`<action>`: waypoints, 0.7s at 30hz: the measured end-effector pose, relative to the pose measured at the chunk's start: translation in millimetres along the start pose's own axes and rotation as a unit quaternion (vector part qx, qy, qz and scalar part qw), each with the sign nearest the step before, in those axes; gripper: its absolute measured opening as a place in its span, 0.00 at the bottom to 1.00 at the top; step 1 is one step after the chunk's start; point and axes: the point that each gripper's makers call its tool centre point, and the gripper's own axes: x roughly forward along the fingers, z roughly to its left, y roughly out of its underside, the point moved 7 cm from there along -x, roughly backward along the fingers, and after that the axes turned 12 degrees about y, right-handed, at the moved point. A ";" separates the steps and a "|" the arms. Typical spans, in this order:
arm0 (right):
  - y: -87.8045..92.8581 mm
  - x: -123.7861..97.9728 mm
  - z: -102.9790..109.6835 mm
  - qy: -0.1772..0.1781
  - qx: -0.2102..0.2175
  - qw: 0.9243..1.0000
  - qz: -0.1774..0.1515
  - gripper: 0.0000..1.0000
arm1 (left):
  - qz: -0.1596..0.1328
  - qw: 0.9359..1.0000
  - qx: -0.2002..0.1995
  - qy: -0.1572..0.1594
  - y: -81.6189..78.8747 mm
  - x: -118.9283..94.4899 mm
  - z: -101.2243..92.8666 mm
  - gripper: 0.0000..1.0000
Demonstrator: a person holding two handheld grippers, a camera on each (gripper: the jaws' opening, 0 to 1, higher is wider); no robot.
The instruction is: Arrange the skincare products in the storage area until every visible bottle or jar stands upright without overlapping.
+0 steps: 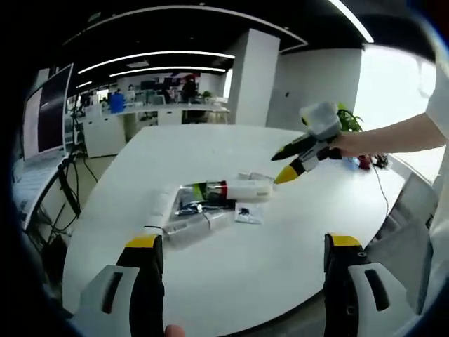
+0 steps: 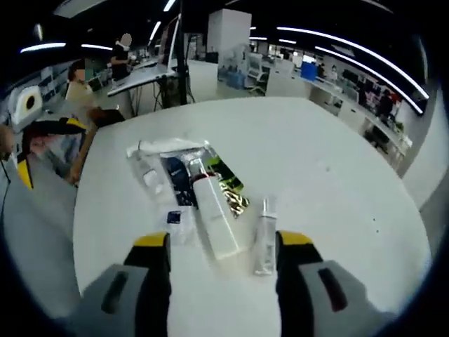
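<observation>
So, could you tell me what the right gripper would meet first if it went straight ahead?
Probably the large white bottle, lying on the table between the open jaws of the right gripper; the slim clear tube lies close beside it.

Handheld grippers, grey and black
Both grippers have black fingers point(image 1: 149, 281) with yellow tips and pale grey housings.

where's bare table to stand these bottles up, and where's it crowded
Bare white table runs wide from the clear slim bottle toward the far edge. Crowded: the large white bottle, the slim one and the pouches lie bunched just ahead of the right gripper.
</observation>
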 end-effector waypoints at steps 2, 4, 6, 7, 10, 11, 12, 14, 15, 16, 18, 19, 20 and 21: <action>-1.5 6.7 2.0 -0.008 -0.010 1.000 0.008 0.58 | -0.001 1.000 -0.002 -0.001 0.2 0.0 0.7 0.93; -2.8 11.8 3.7 -0.015 -0.019 1.000 0.011 0.58 | 0.000 1.000 -0.004 -0.001 1.0 0.1 2.1 0.93; -4.3 18.5 4.9 -0.021 -0.029 0.999 0.016 0.57 | 0.000 1.000 -0.005 0.000 1.0 0.1 2.0 0.93; -4.6 21.3 4.9 -0.022 -0.030 0.999 0.018 0.57 | -0.001 1.000 -0.005 0.000 0.6 0.1 1.5 0.93; -4.6 30.7 6.2 -0.032 -0.042 0.998 0.027 0.53 | -0.002 1.000 -0.007 -0.001 0.1 0.0 1.5 0.93; -4.6 34.7 7.0 -0.035 -0.046 0.998 0.032 0.52 | -0.003 1.000 -0.008 -0.002 -0.1 -0.3 1.6 0.93; -4.7 37.0 7.7 -0.039 -0.048 0.997 0.034 0.52 | -0.003 1.000 -0.009 -0.002 0.1 -0.5 2.1 0.93; -5.0 42.3 9.5 -0.045 -0.060 0.996 0.041 0.51 | -0.006 1.000 -0.012 -0.003 1.4 -0.8 4.6 0.93; -5.3 45.8 10.7 -0.049 -0.067 0.996 0.044 0.51 | -0.006 1.000 -0.012 -0.003 1.9 -0.9 5.3 0.93; -5.5 48.0 11.3 -0.051 -0.071 0.995 0.047 0.50 | -0.006 1.000 -0.013 -0.004 2.3 -1.0 6.0 0.93; -7.5 53.2 13.2 -0.055 -0.074 0.994 0.049 0.49 | -0.008 1.000 -0.014 -0.005 2.9 -1.1 7.1 0.93; -8.3 55.5 13.7 -0.058 -0.076 0.994 0.050 0.48 | -0.008 1.000 -0.014 -0.005 3.2 -1.2 7.5 0.93; -9.6 59.2 14.7 -0.061 -0.082 0.993 0.053 0.47 | -0.009 1.000 -0.015 -0.006 3.4 -1.2 8.0 0.93; -11.1 60.6 16.4 -0.062 -0.086 0.993 0.055 0.46 | -0.009 1.000 -0.016 -0.005 3.4 -1.2 8.1 0.93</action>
